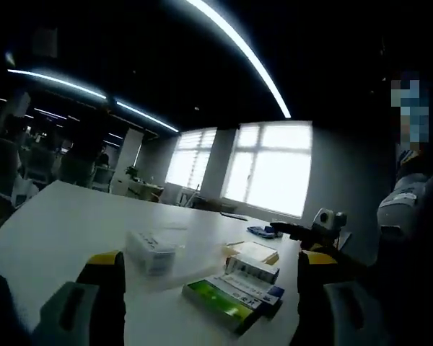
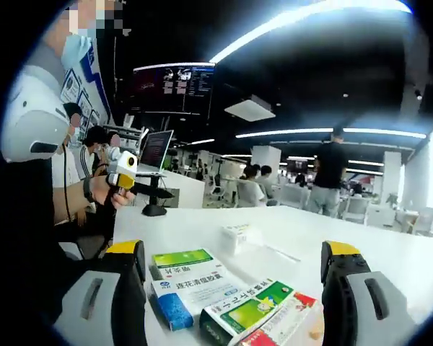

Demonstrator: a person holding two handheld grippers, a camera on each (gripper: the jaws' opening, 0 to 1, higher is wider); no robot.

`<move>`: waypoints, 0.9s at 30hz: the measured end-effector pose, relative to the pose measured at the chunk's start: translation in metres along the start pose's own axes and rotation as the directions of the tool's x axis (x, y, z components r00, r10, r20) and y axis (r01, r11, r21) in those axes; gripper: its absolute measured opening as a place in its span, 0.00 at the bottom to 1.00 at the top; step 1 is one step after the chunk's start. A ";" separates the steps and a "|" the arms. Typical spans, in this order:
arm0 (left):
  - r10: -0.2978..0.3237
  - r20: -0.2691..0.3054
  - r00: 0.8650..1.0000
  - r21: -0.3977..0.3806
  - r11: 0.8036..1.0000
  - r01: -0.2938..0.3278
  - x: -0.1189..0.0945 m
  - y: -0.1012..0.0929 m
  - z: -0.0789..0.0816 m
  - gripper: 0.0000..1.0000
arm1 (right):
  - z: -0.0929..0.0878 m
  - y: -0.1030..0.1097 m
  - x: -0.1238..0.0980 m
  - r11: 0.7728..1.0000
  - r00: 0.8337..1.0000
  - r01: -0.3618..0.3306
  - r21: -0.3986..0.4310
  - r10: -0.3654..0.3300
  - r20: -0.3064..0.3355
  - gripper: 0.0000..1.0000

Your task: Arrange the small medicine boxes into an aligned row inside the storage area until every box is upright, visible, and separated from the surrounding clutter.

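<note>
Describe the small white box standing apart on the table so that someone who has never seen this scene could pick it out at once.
Start at the white table in the right gripper view. Near its middle, beyond the cluster of medicine boxes lying between the jaws, sits the small white box. It is plain white and alone, while its neighbours are green, blue and red and overlap.

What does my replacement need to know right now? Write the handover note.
Left claw: open, empty, above the white table.
Right claw: open, empty.
Boxes: green box lying flat, white box behind it, clear container to the left; in the right gripper view, green-and-white box and a colourful box overlap flat.
Done: no row yet.
Left: stand boxes upright and align them.
</note>
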State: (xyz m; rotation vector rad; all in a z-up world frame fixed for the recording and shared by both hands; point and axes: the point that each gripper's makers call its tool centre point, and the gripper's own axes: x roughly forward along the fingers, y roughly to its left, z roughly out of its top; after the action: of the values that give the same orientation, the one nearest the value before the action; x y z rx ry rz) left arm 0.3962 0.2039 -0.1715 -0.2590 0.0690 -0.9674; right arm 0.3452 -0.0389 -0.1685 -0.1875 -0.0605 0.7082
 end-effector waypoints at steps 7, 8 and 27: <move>-0.019 -0.007 1.000 0.001 1.000 0.019 0.005 -0.005 -0.001 1.00 | -0.003 -0.027 -0.035 0.995 0.999 0.046 -0.088 -0.044 0.016 1.00; -0.021 -0.009 1.000 0.007 1.000 0.022 0.005 -0.005 -0.001 1.00 | 0.005 -0.025 -0.041 0.996 0.998 0.029 -0.086 -0.025 0.054 1.00; -0.049 -0.013 0.999 0.045 0.998 0.050 0.016 -0.021 0.011 1.00 | -0.018 -0.009 -0.033 1.000 0.999 -0.014 -0.027 0.015 0.036 0.98</move>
State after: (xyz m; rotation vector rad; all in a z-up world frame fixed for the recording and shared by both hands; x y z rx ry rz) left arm 0.3897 0.1817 -0.1545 -0.2137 0.0512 -1.0189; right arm 0.3284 -0.0699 -0.1843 -0.2006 -0.1030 0.7255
